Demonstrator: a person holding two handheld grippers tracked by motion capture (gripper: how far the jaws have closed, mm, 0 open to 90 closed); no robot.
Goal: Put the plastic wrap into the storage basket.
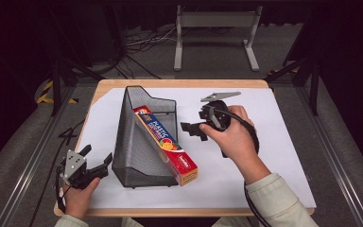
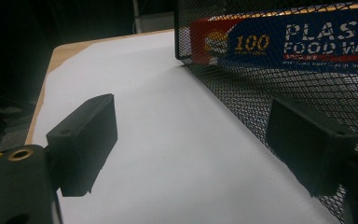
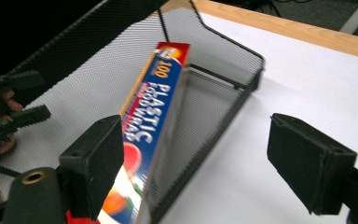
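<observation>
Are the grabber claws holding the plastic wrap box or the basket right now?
No, nothing is held. The left gripper is open beside the black mesh holder, and the right gripper is open near the plastic wrap box inside it.

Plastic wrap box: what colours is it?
Blue with red ends, clearest in the right gripper view.

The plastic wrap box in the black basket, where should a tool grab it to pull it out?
Probably the near end of the plastic wrap box, which pokes out past the open front of the mesh basket. Come from the person's side with the right tool, open now, jaws across the box's narrow faces. The mesh walls guard its far end.
</observation>
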